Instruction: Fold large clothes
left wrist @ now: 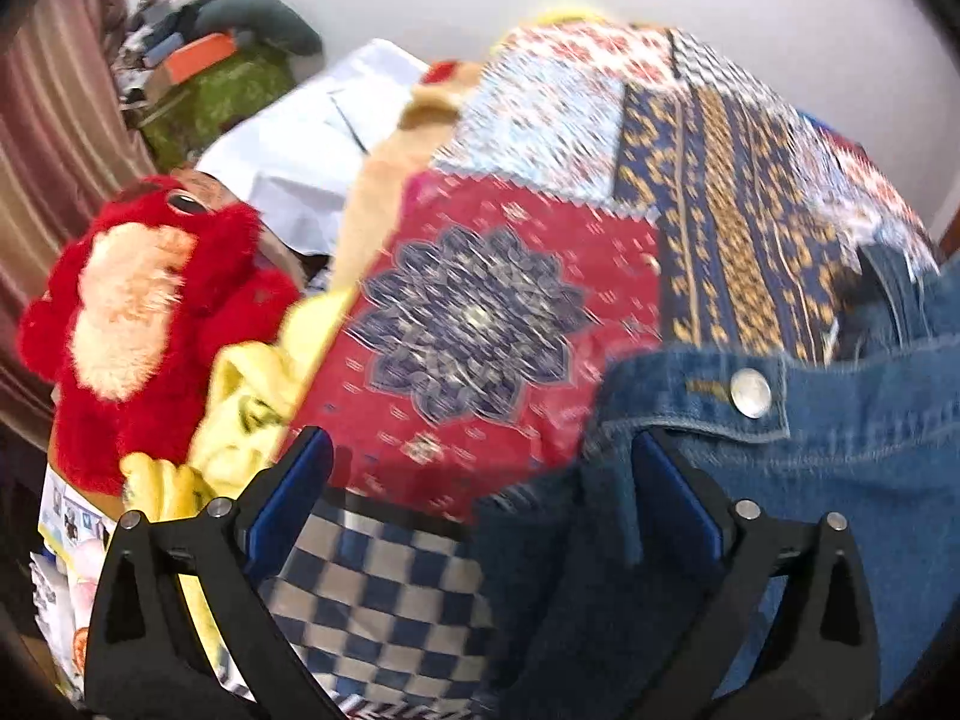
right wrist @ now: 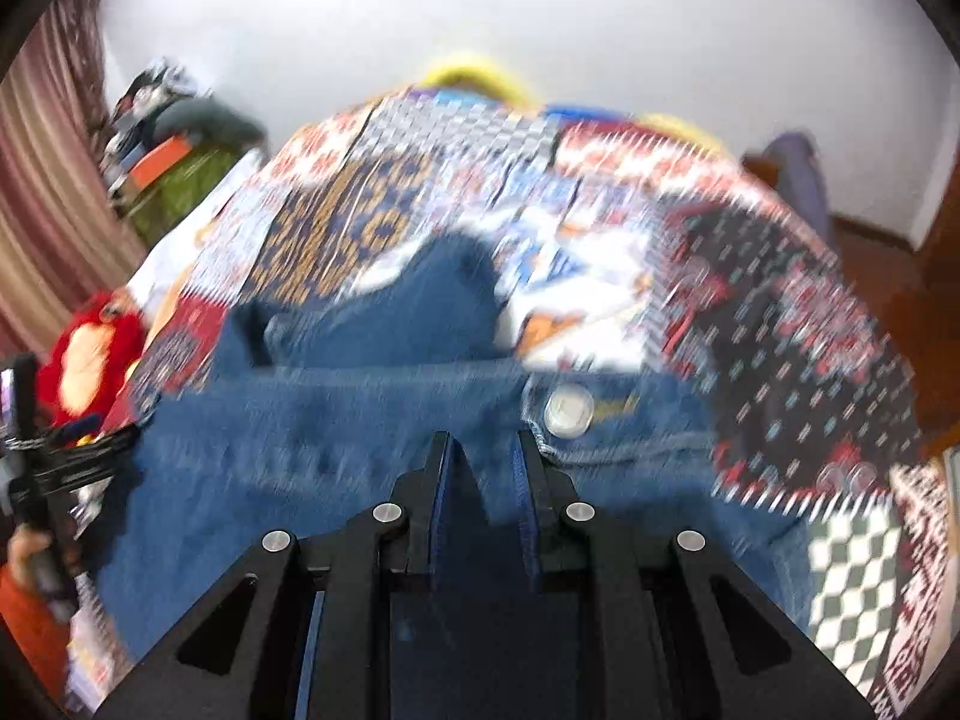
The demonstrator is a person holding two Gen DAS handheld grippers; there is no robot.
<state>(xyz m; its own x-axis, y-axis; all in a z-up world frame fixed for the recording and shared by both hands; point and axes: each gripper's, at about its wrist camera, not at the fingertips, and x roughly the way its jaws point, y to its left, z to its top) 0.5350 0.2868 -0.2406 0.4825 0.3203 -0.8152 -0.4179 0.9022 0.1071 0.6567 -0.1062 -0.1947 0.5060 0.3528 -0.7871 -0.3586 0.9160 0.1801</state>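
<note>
Left wrist view shows the jeans point(left wrist: 840, 480) spread on a patchwork quilt point(left wrist: 510, 312), waistband and metal button point(left wrist: 750, 394) just beyond the left gripper point(left wrist: 480, 462), whose jaws gape wide with nothing clamped. Right wrist view has the right gripper point(right wrist: 483, 450) pinched nearly closed on a denim fold beside the button. A red plush toy point(left wrist: 138, 324) lies off the quilt's left edge.

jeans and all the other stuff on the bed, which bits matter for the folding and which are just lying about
For the job:
- jeans, waistband pinched in the right gripper
- left gripper, open at the waistband edge
- patchwork quilt, the folding surface

Just lying about:
- red plush toy
- yellow cloth
- white sheet
- clutter pile by the curtain
</note>
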